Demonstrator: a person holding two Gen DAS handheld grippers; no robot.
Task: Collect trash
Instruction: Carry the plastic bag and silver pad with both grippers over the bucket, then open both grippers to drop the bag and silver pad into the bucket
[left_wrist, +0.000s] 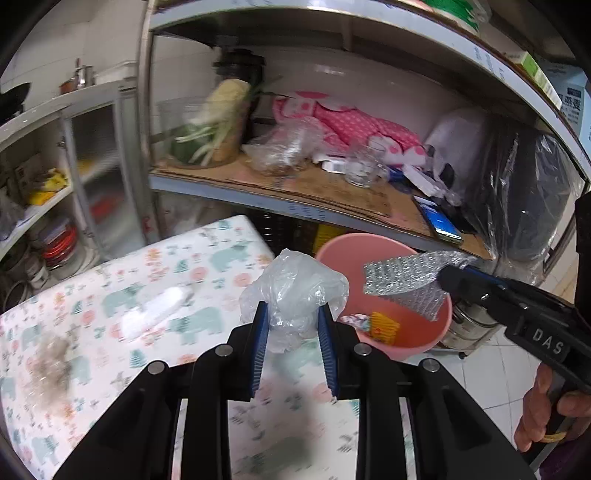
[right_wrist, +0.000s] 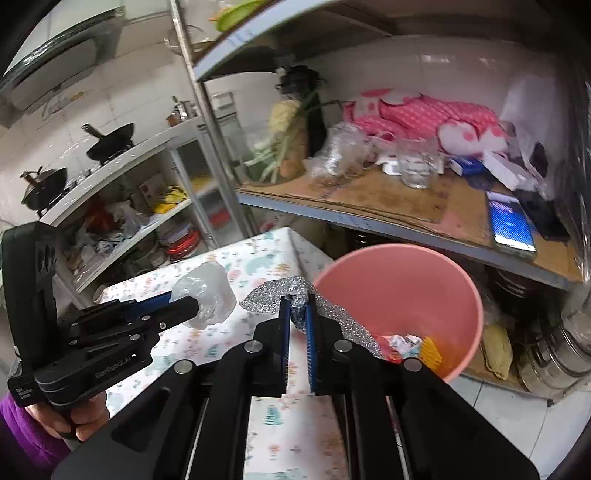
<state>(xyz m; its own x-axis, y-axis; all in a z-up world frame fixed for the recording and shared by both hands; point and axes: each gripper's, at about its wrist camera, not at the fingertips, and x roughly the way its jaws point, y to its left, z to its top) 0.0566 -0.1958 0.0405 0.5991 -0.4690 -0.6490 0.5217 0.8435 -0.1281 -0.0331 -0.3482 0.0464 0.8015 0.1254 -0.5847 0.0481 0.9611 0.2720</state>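
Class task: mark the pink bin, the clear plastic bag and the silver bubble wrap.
pink bin (right_wrist: 399, 280): right wrist view, inner wall.
clear plastic bag (left_wrist: 295, 291): left wrist view, crumpled middle.
silver bubble wrap (left_wrist: 402, 277): left wrist view, flat face.

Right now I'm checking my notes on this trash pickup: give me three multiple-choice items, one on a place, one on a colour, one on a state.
1. Where is the silver bubble wrap?
A. over the bucket's rim
B. on the shelf
C. on the floor

2. What colour is the bucket?
A. blue
B. pink
C. green

3. What is the left hand-held gripper doing?
A. hanging open, empty
B. gripping a phone
C. shut on the clear plastic bag

Answers:
1 A, the right hand-held gripper holds it at the rim.
2 B, its wall is pink.
3 C, both pads press the bag.
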